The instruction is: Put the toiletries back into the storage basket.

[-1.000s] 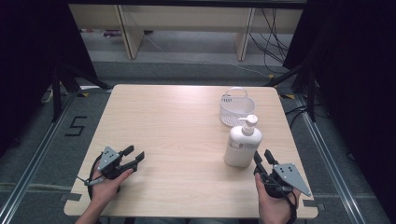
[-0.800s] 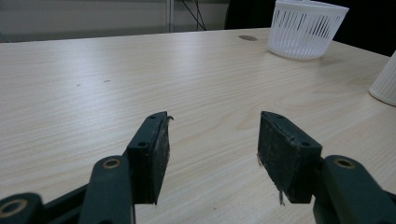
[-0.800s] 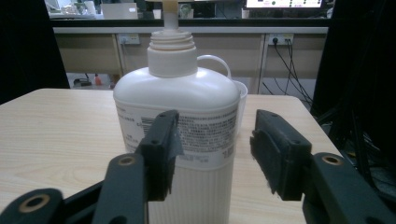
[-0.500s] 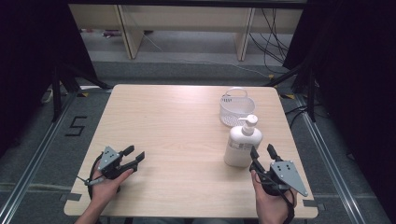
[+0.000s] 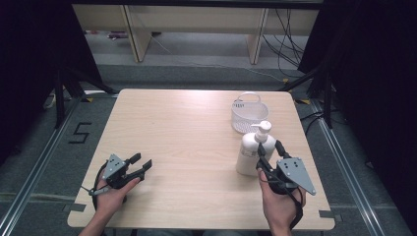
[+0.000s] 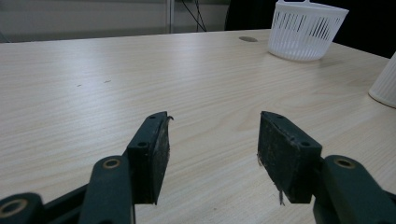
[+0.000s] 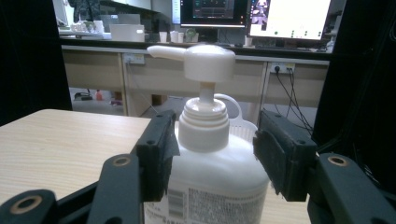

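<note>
My right gripper straddles the pump bottle, jaws just opened, not yet clamped; left gripper parked open, empty.

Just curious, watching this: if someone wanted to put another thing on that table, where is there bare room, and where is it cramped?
The wide middle and the far left of the table are bare wood, from the left claw across to the pump bottle. The near edge between the two hands is free too. The right side is crowded: white basket, bottle just before it, and the right claw at the bottle.
</note>
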`<act>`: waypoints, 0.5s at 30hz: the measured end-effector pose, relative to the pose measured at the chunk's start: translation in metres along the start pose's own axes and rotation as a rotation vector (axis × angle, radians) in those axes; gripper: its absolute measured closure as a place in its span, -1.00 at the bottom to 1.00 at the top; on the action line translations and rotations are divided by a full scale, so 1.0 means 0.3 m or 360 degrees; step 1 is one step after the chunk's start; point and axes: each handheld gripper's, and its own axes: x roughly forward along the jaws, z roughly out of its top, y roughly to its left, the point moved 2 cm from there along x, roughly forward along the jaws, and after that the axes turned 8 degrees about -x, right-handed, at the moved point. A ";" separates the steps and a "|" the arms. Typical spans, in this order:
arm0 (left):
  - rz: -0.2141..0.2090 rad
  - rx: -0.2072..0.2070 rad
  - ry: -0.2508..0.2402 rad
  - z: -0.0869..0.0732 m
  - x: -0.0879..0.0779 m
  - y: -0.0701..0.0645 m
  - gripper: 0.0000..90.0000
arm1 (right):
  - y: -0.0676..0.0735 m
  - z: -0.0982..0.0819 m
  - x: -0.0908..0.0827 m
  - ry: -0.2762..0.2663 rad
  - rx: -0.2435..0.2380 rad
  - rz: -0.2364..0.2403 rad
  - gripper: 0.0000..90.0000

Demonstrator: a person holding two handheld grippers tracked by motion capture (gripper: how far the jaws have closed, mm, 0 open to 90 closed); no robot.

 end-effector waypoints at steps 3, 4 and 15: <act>0.0003 0.0002 0.0001 0.000 -0.001 -0.001 -0.05 | 0.000 0.013 0.015 -0.0003 0.0011 -0.0003 0.08; 0.0003 0.0002 0.0000 0.000 -0.001 -0.001 -0.05 | 0.001 0.015 0.018 -0.0001 0.0010 0.0003 0.08; 0.0001 -0.0002 -0.0005 0.000 -0.001 0.001 -0.05 | -0.005 0.041 0.064 0.0012 0.0013 0.0007 0.11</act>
